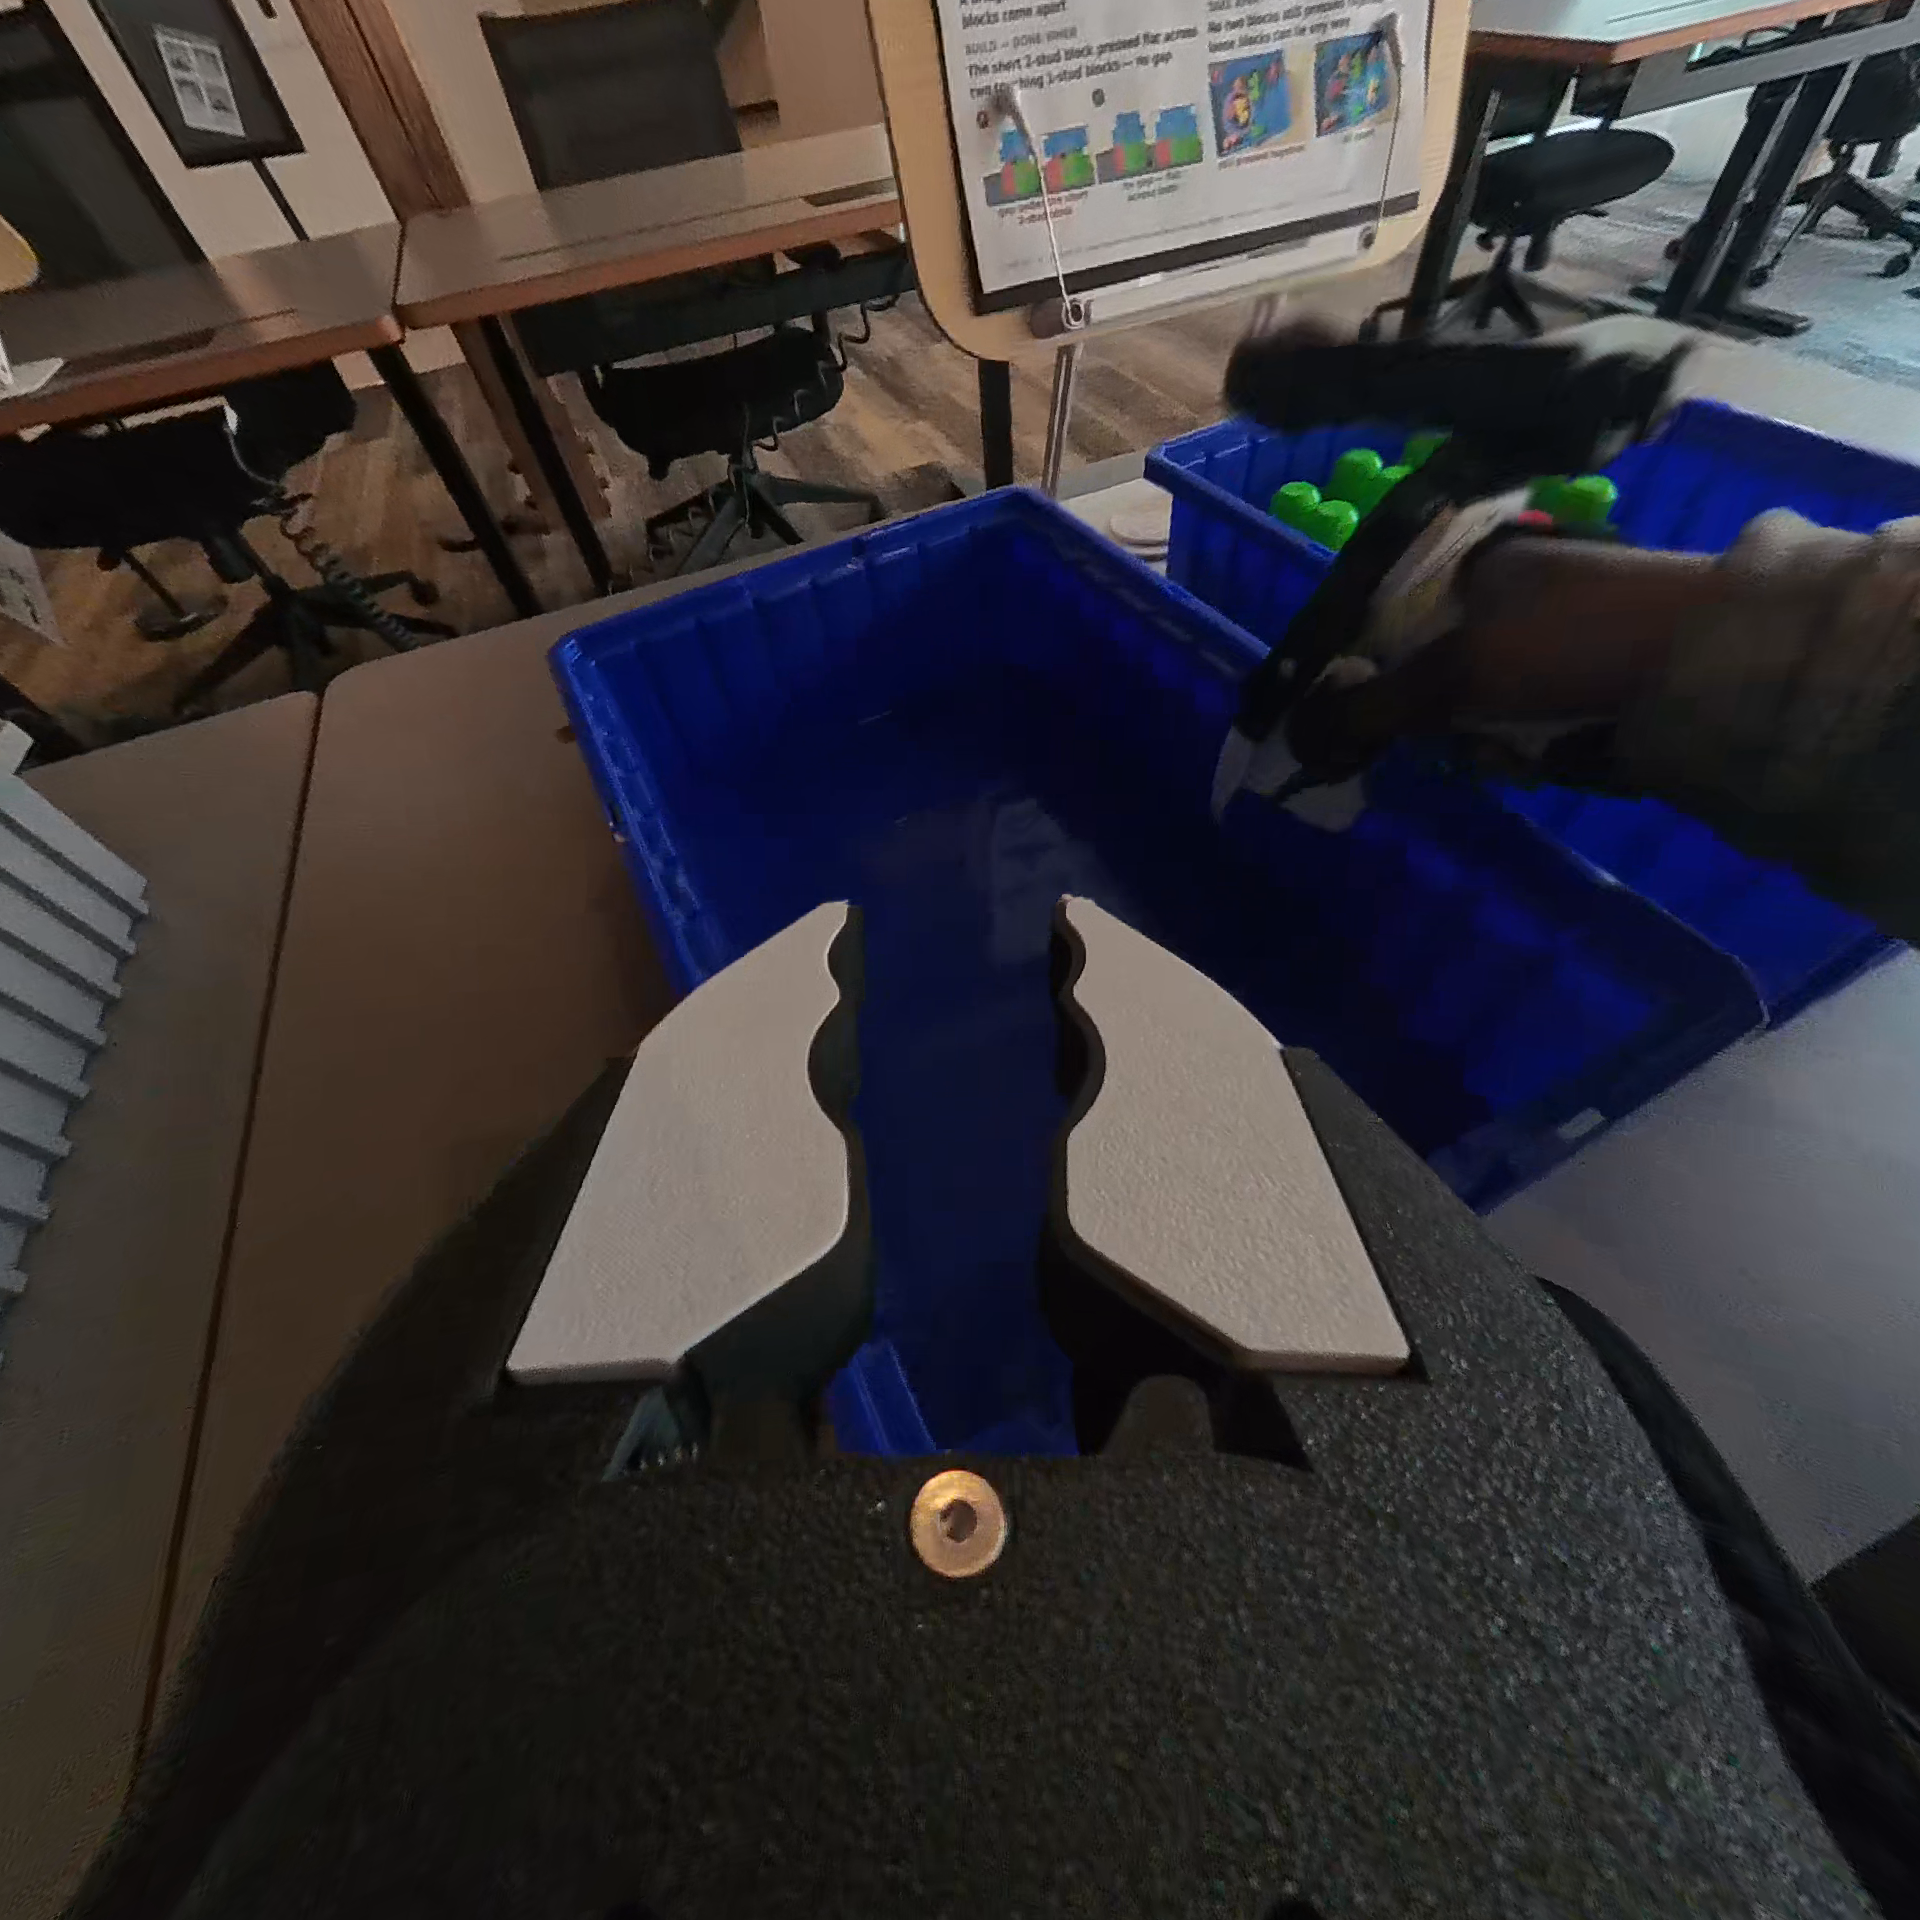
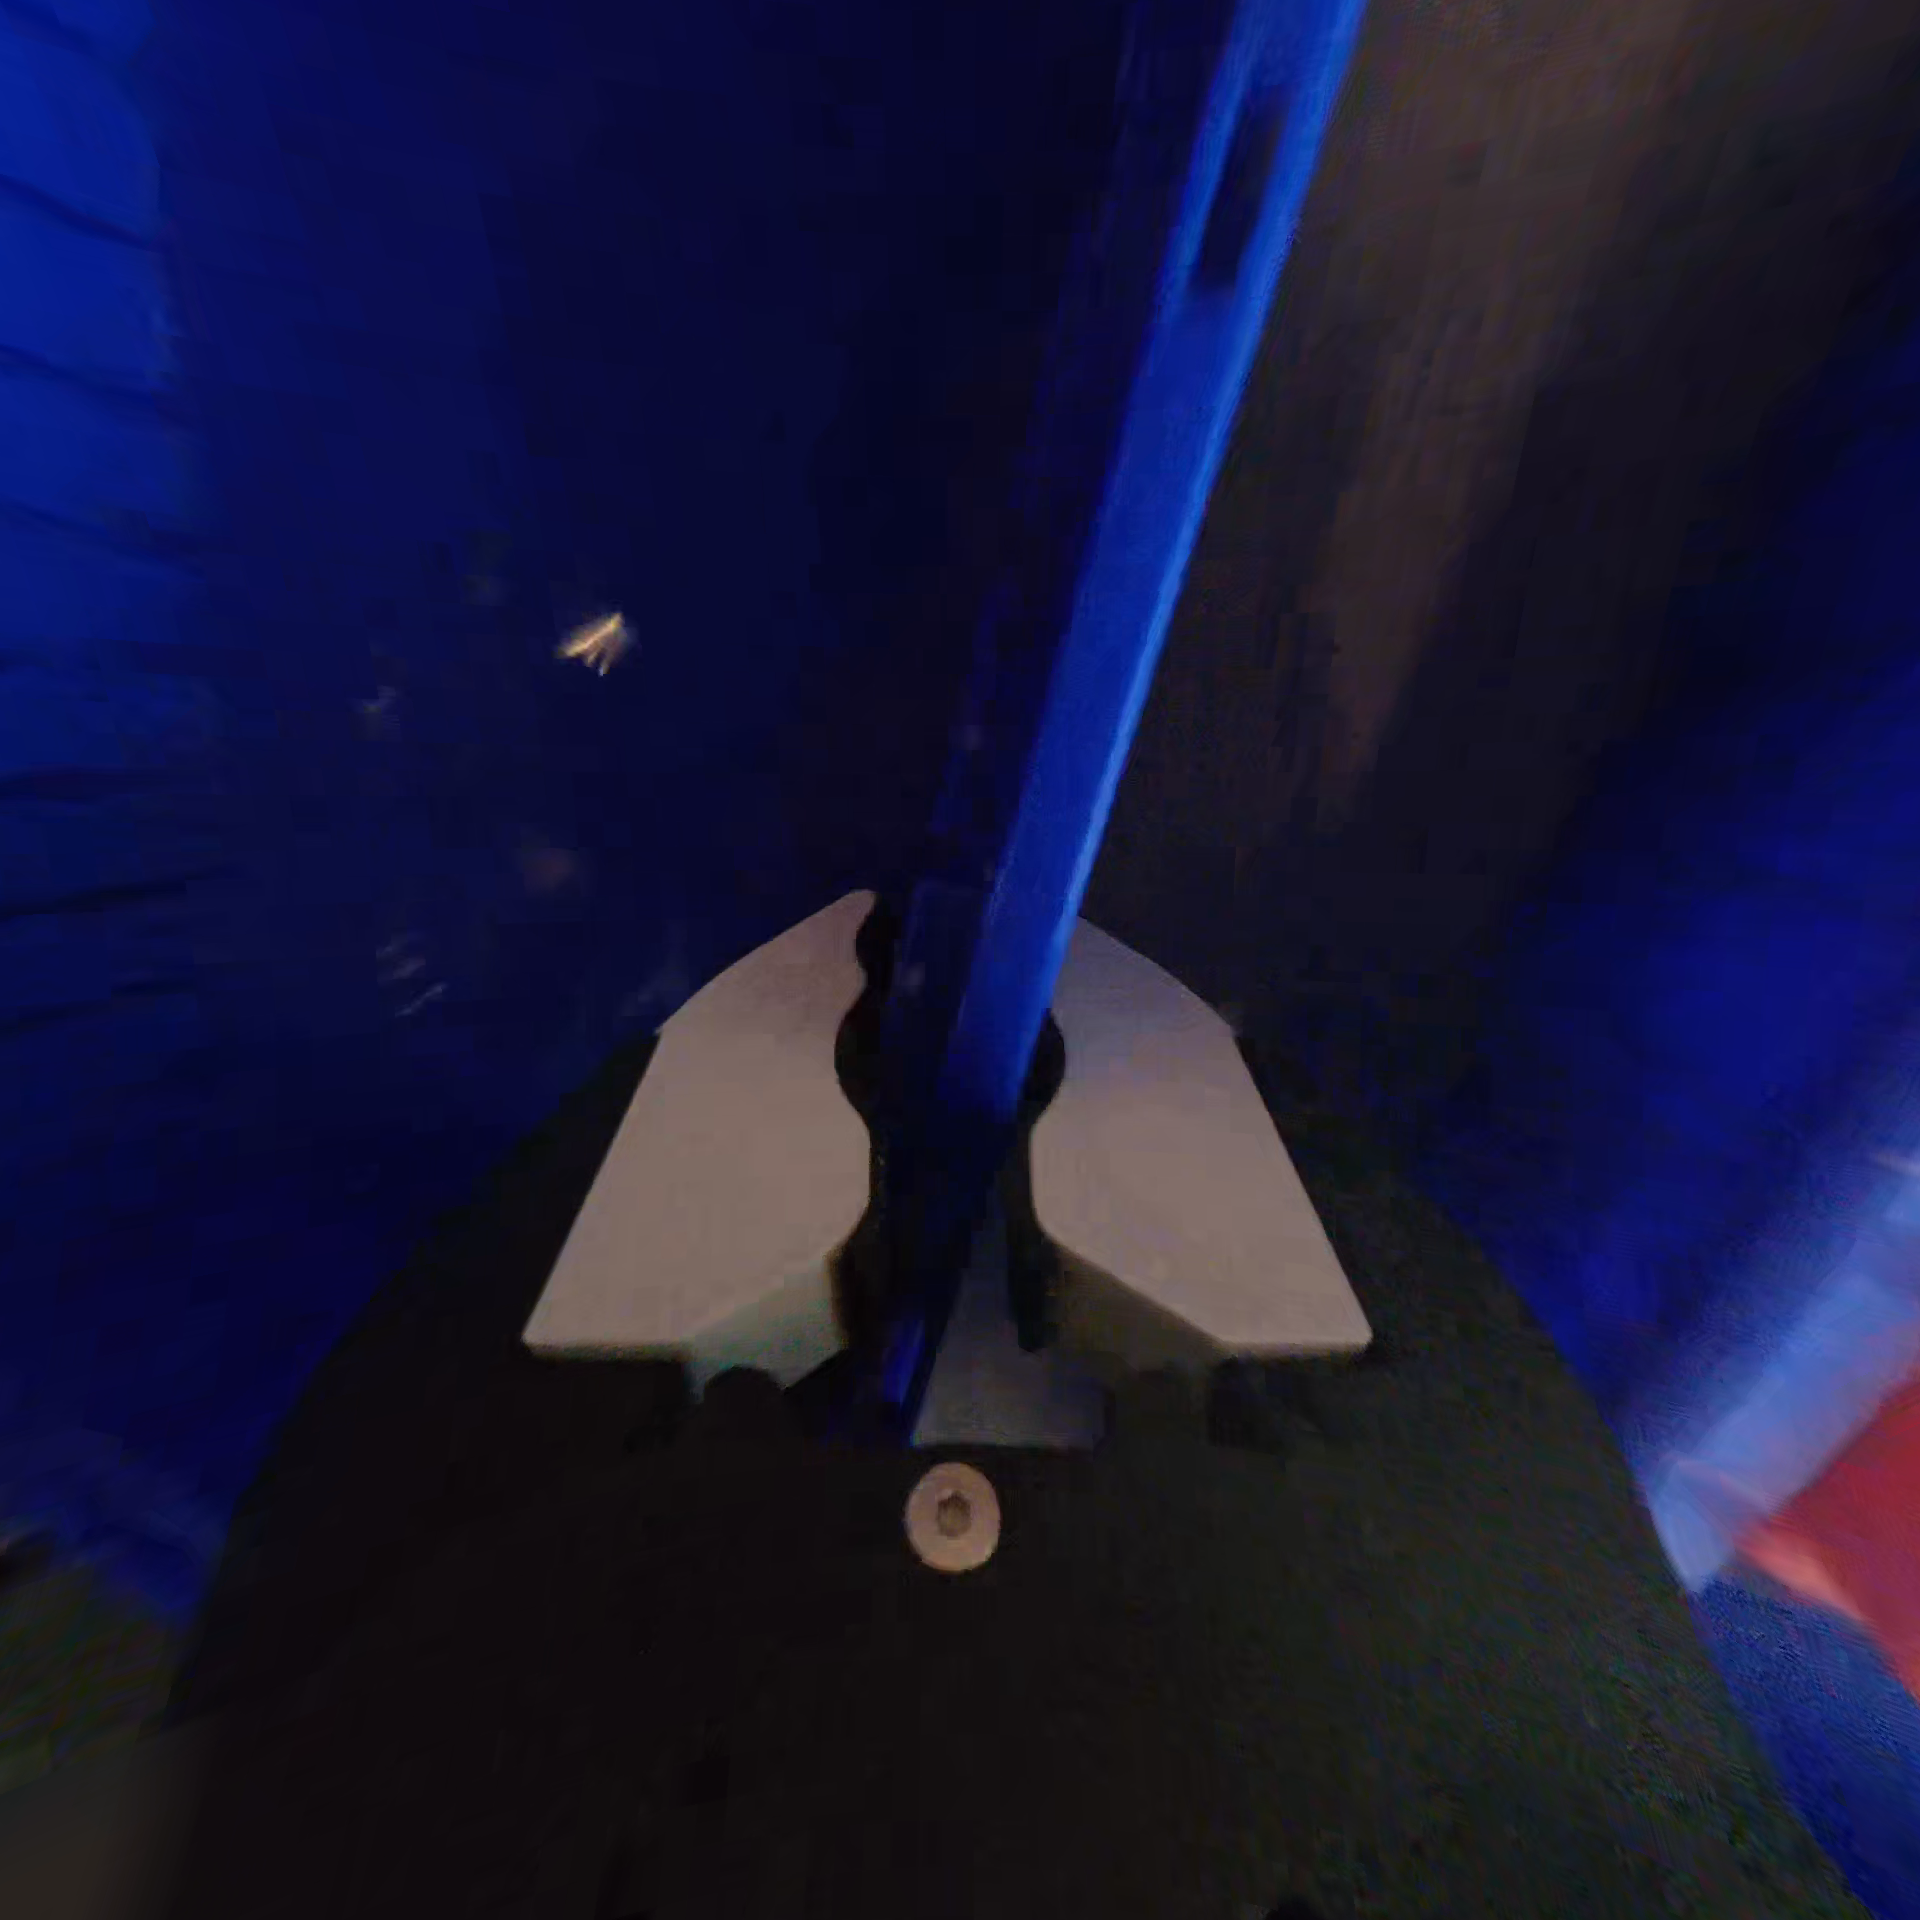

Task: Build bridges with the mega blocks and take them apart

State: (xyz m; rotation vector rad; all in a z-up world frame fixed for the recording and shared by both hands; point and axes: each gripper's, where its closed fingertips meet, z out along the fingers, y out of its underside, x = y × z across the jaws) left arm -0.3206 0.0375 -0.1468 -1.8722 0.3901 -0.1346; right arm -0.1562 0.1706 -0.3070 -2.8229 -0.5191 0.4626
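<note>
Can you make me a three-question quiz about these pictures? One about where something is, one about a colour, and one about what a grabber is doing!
1. Where are the green blocks?
A. In the far blue bin
B. In the near blue bin
C. On the floor

2. What colour are the flat finger pads of the left gripper?
A. Red
B. Grey
C. Yellow

3. What is the right gripper doing?
A. Holding a green block
B. Hanging open in the air
C. Closed around a blue bin's rim

Answers:
1. A, the green studs poke up inside the farther bin, behind the near one.
2. B, both pads are light grey on a black body.
3. C, the right wrist view shows the blue edge running between its two fingers.
</note>
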